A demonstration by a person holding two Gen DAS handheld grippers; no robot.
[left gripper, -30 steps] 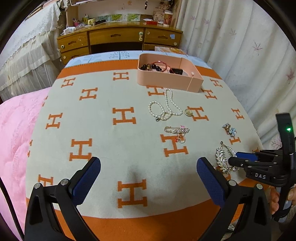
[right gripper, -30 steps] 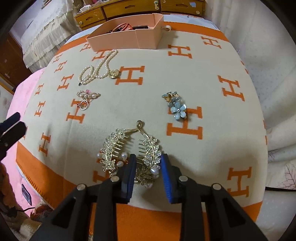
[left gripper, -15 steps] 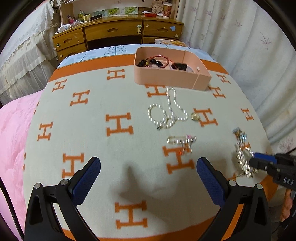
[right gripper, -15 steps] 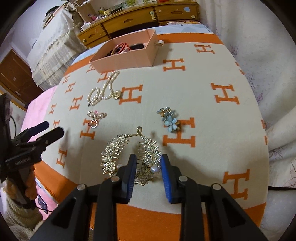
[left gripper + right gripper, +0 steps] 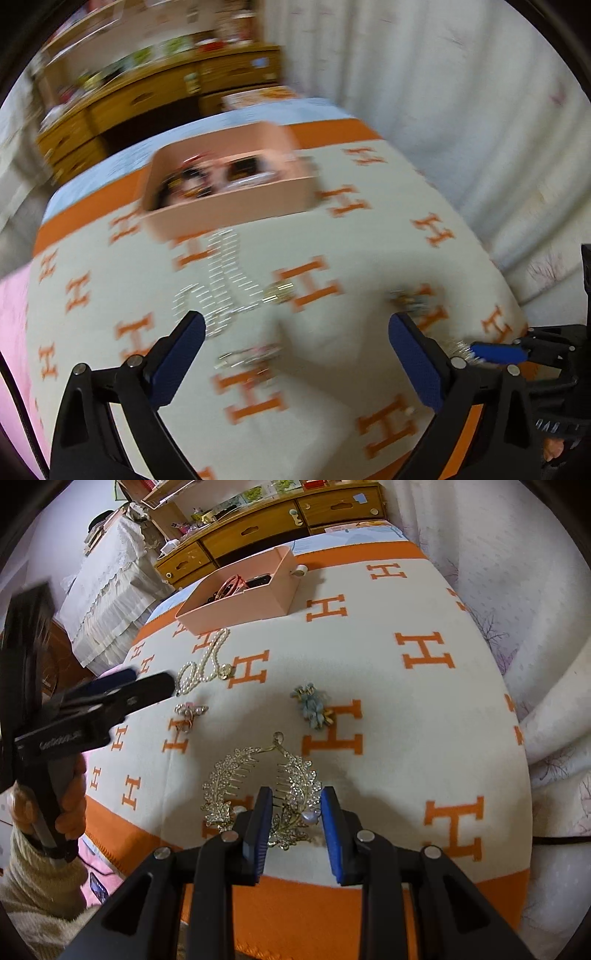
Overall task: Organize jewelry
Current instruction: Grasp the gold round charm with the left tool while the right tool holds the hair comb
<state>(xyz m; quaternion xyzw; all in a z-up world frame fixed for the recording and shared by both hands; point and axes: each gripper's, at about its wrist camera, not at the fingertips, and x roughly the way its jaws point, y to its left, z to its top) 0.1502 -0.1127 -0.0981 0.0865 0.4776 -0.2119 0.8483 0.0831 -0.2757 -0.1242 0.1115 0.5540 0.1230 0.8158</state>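
Your right hand-held gripper point(image 5: 292, 818) clamped on leaf hair comb's point(image 5: 258, 790) right branch, comb teeth inward, hook end toward pink box point(image 5: 236, 605), left hand-held gripper point(image 5: 295, 363) wide open, holding nothing, over blanket point(image 5: 406, 709).

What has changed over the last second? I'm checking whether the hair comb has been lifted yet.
Not clearly. The right gripper stays closed around one leaf of the gold hair comb, which looks to be on the blanket as before. The left gripper, open and empty, has swung toward the pearl necklace. Necklace, brooch, blue flower clip and pink box haven't moved.
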